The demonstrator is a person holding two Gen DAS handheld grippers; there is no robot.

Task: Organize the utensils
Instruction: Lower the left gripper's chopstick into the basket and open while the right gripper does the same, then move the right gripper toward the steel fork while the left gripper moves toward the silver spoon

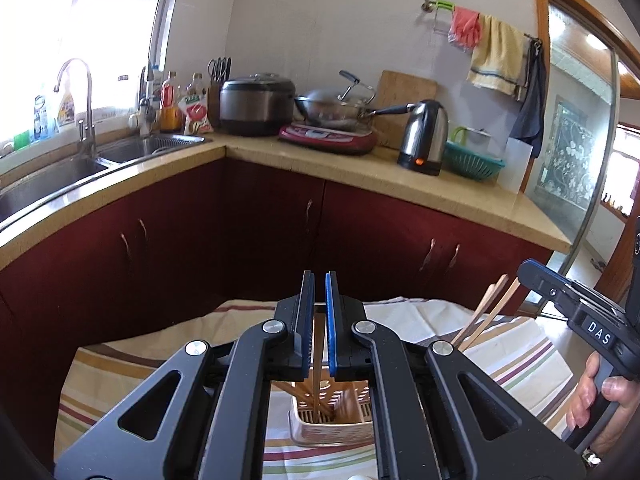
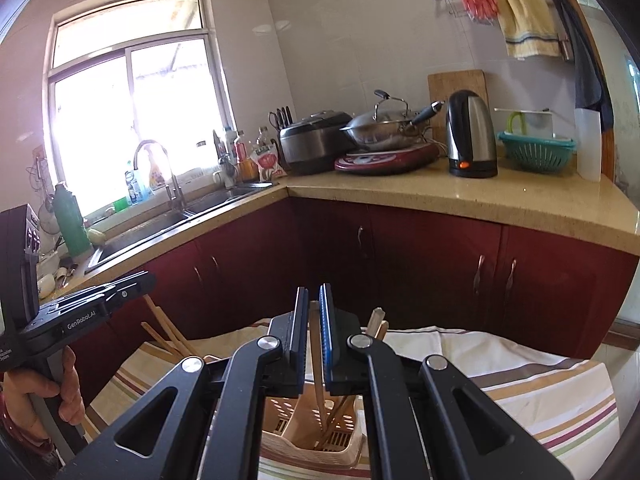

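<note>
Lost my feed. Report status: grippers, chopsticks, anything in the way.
Left gripper and right gripper each shut on a chopstick. Tips down in the beige holder. More chopsticks already inside. Nothing in the way.

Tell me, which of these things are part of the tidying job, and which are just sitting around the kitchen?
Part of the job:
left gripper, shut on a chopstick
right gripper, shut on a chopstick
holder with chopsticks in it

Just lying about:
kettle
wok
rice cooker
colander
towel
striped cloth under the holder
</note>
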